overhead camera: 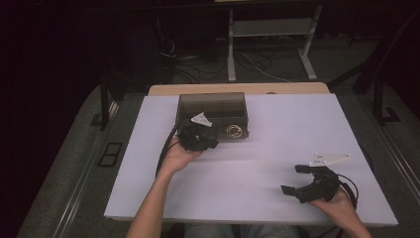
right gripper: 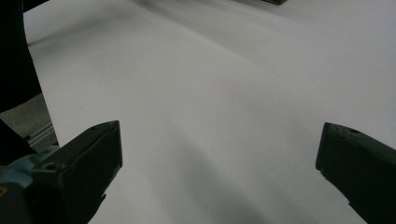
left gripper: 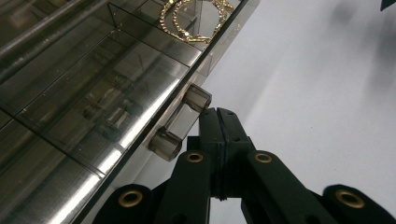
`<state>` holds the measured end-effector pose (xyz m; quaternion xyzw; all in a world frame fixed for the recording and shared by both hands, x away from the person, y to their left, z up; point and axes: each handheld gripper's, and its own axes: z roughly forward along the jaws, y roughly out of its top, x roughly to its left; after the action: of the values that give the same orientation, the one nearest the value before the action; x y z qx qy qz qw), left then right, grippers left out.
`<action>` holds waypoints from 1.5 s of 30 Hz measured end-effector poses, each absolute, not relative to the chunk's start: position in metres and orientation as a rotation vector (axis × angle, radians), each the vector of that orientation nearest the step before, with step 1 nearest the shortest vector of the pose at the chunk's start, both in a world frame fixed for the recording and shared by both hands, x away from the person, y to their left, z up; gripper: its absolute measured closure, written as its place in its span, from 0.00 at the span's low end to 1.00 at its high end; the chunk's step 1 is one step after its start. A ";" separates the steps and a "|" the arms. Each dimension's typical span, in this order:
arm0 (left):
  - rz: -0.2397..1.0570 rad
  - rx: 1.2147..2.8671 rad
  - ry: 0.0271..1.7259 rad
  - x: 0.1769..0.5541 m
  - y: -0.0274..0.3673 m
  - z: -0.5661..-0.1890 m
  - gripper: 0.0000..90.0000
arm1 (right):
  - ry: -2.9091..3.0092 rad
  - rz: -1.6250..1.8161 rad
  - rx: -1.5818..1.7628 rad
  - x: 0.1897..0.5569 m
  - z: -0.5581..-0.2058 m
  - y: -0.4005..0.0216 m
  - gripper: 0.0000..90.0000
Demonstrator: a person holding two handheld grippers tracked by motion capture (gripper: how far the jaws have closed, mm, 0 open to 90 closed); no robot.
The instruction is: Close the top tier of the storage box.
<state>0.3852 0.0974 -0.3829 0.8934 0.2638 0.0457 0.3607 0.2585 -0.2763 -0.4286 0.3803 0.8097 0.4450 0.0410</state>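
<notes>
A smoky see-through box (overhead camera: 213,106) with divided compartments stands at the back middle of the white table (overhead camera: 277,129). A gold chain bracelet (overhead camera: 234,130) lies in its front right compartment, seen also as the bracelet (left gripper: 196,21) through the lid (left gripper: 93,88). My left gripper (overhead camera: 213,142) is at the box's front edge. Its jaws are shut together with nothing between them, and its tips (left gripper: 219,114) sit just beside the clear lid handle (left gripper: 180,123). My right gripper (overhead camera: 292,179) rests open near the table's front right, over bare table (right gripper: 219,140).
Beyond the table's far edge a wooden board (overhead camera: 237,89) shows, then the floor with cables (overhead camera: 198,64) and a white metal frame (overhead camera: 270,34). A dark rail (overhead camera: 79,183) runs along the table's left side.
</notes>
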 end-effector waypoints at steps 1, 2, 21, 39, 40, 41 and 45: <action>0.121 2.302 0.679 0.386 0.098 -0.383 0.99 | 2.478 1.363 1.168 0.259 -0.429 -0.277 0.00; 0.123 2.304 0.678 0.387 0.098 -0.383 0.99 | 2.479 1.362 1.167 0.259 -0.429 -0.277 0.00; 0.130 2.271 0.717 0.398 0.102 -0.383 0.99 | 2.472 1.365 1.167 0.259 -0.429 -0.280 0.00; 0.140 2.234 0.746 0.407 0.104 -0.382 0.99 | 2.471 1.363 1.177 0.259 -0.429 -0.281 0.00; 0.140 2.229 0.751 0.408 0.104 -0.383 0.99 | 2.471 1.363 1.177 0.259 -0.429 -0.281 0.00; 0.137 2.227 0.759 0.408 0.103 -0.383 0.99 | 2.471 1.363 1.176 0.259 -0.429 -0.280 0.00; 0.139 2.231 0.755 0.411 0.103 -0.385 0.99 | 2.474 1.361 1.170 0.259 -0.429 -0.280 0.00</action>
<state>0.4112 0.1025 -0.3853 0.8743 0.2958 0.0544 0.3811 0.2593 -0.2804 -0.4292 0.3824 0.8088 0.4448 0.0424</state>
